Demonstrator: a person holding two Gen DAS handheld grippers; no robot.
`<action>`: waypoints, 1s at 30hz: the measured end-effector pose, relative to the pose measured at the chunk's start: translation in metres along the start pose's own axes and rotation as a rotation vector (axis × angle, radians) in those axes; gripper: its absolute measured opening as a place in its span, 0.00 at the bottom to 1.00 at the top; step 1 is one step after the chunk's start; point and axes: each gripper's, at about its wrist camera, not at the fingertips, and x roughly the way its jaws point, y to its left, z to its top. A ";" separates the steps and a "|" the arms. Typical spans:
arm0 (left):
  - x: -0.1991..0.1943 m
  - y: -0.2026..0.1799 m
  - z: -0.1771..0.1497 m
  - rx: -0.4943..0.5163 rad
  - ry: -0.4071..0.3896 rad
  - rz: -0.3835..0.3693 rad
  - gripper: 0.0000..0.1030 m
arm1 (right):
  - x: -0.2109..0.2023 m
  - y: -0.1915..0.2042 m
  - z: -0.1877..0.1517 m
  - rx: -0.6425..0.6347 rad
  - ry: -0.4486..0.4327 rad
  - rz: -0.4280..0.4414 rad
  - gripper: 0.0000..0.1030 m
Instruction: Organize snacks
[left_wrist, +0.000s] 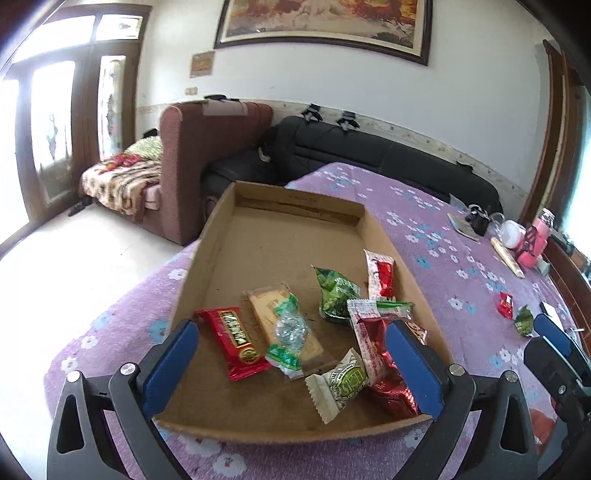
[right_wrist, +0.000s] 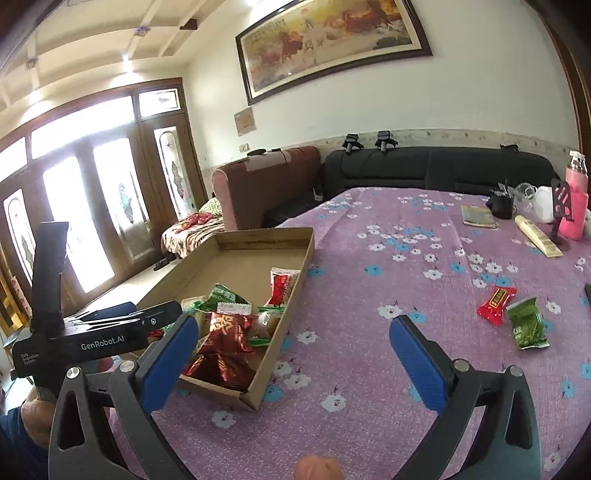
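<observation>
- The left gripper (left_wrist: 291, 363), its blue-padded jaws spread wide and gripping nothing, hovers over the near end of a shallow cardboard tray (left_wrist: 221, 236).
- Between those jaws lie crinkly wrapped snacks on the tray floor: a glossy red bar (left_wrist: 236, 341), a clear packet with green ends (left_wrist: 290, 338) across a flat tan biscuit pack (left_wrist: 266, 308), and a white-and-green sachet (left_wrist: 338, 384).
- A shiny red foil pack (left_wrist: 384, 376) sits against the right-hand pad; a green pouch (left_wrist: 336, 295) and a red-and-white packet (left_wrist: 380, 275) lie farther in.
- The right gripper (right_wrist: 293, 360), jaws likewise wide apart and holding nothing, hangs above the purple flowered tablecloth (right_wrist: 369, 258), just beside the tray's right wall.
- Two loose snacks remain on the cloth to its right, touching: a red candy (right_wrist: 495, 305) and a green packet (right_wrist: 526, 325).
- A pink bottle (right_wrist: 574, 199) stands at the far edge.
</observation>
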 end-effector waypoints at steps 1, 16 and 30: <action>-0.005 0.000 0.001 0.005 -0.007 0.005 0.99 | -0.001 0.001 -0.001 -0.005 -0.002 0.000 1.00; -0.050 -0.022 -0.001 0.114 -0.107 0.112 0.99 | -0.019 0.021 -0.004 -0.130 -0.030 0.027 1.00; -0.054 -0.031 -0.002 0.074 -0.152 0.202 0.99 | -0.027 0.008 -0.005 -0.091 -0.036 0.015 1.00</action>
